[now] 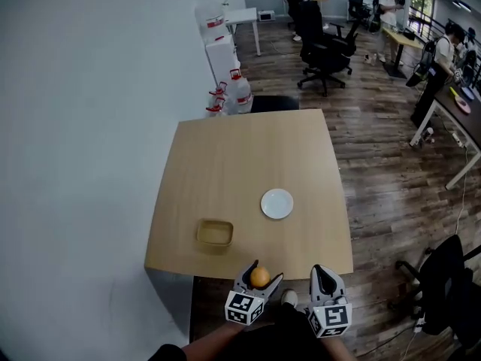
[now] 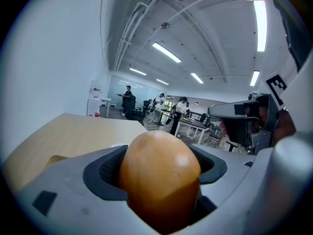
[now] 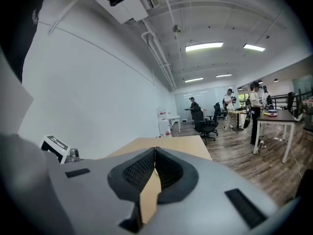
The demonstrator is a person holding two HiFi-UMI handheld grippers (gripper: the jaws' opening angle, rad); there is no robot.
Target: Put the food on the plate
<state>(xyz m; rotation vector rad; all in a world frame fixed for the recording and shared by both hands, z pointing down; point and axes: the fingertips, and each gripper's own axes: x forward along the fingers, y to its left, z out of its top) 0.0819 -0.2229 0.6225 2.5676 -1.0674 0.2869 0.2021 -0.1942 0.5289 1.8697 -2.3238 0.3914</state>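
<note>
We see left gripper (image 1: pixel 258 278) at near edge of light wooden table (image 1: pixel 240 156), jaws clamped on smooth orange-brown rounded food piece (image 2: pixel 159 175); food fills gap between the jaws. Right gripper (image 1: pixel 325 280) just right of it, also at near edge; its jaws pressed together at tips, holding nothing. Small round white plate (image 1: pixel 277 203) lies on table right of centre, farther in than both grippers, well apart from food. Shallow tan square container (image 1: pixel 215 233) sits left of plate, closer to near edge.

Head view looks steeply down; both gripper views skim the table (image 1: pixel 225 164).
</note>
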